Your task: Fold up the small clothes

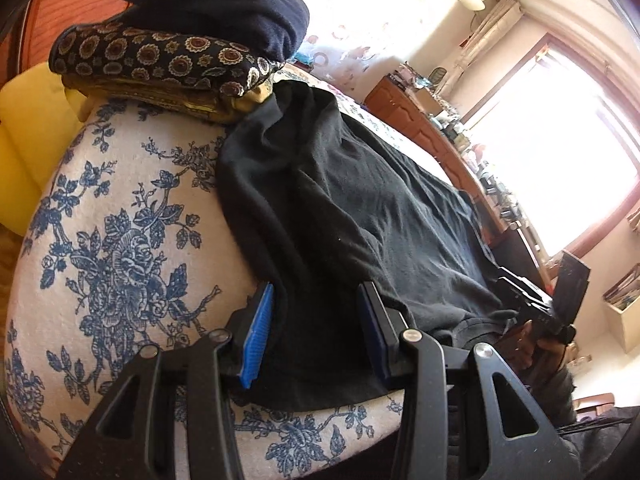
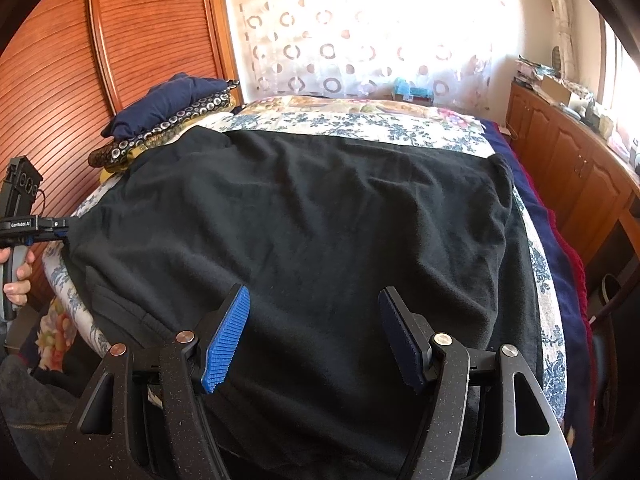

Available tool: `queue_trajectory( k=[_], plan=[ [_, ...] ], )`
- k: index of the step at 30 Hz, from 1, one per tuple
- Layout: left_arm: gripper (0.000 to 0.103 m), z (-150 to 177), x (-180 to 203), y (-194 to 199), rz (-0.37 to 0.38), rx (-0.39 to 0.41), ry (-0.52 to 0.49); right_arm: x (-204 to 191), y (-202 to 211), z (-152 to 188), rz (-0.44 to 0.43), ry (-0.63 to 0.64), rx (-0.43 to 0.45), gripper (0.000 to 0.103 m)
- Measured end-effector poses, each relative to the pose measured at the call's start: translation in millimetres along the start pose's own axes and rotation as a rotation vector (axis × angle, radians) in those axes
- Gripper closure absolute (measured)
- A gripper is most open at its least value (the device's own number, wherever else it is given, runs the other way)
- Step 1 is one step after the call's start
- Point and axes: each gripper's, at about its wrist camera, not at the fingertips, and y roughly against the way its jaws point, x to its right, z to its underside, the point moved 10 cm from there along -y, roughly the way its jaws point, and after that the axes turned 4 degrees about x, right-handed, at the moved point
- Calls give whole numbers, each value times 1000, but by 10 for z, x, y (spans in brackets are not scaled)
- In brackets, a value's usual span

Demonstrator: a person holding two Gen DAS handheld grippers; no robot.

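A black garment [image 2: 304,224] lies spread over the floral bedspread [image 2: 360,124], wrinkled, reaching the near edge. My right gripper [image 2: 314,300] is open, its blue pads [image 2: 228,336] held over the garment's near part. My left gripper [image 1: 316,292] is open at the garment's [image 1: 352,216] left edge, with the cloth's corner lying between its blue pads [image 1: 258,332]. The left gripper also shows in the right wrist view [image 2: 60,226] at the garment's left edge. The right gripper's body shows in the left wrist view [image 1: 536,304], its fingers hidden.
A stack of folded clothes [image 1: 188,40], navy on top of a patterned piece, sits at the bed's far left corner, also in the right wrist view [image 2: 168,120]. A wooden wardrobe [image 2: 120,40] stands left, a wooden cabinet [image 2: 568,168] right, curtains [image 2: 360,28] behind.
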Motion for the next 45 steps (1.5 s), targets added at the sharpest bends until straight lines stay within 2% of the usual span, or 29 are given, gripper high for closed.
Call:
queue_trajectory(
  k=[10,12,15,23,26,28,29,32,34,36,41,45],
  plan=[
    [62,6,92,-93,-68,11,-69,-46,-67,-1,-13,17,-7,35],
    [79,15,109,-126,-54,3,-78,-75,-80,-19,-21,25,-5,35],
    [94,29,132,-169,-63,8,-92,-106,-103,-37,-31,30,-6,35],
    [103,-37,335,-15,-49,70,-146,-474,-255,-198,-87,98,-7,35],
    [103,-100,379,71,-70,94,-161,-560,-287,-206,-94,114,-6,35],
    [93,-126,370,80,-75,87,-163,-582,-310,-183,-93,122,-12,35],
    [84,-130,356,65,-71,76,-162,-586,-318,-174,-92,123,-16,35],
    [79,-116,268,-28,-83,30,-133,-579,-330,-150,-90,122,-22,35],
    [78,-115,224,-35,-102,36,-127,-553,-342,-139,-85,115,-26,35],
    [73,-91,199,0,-152,45,-146,-524,-337,-122,-85,102,-27,35],
    [71,-46,107,-11,-310,37,-225,-513,-353,-96,-83,97,-33,35],
    [67,21,20,-103,-326,7,-229,-517,-358,-86,-80,97,-34,35]
  ],
)
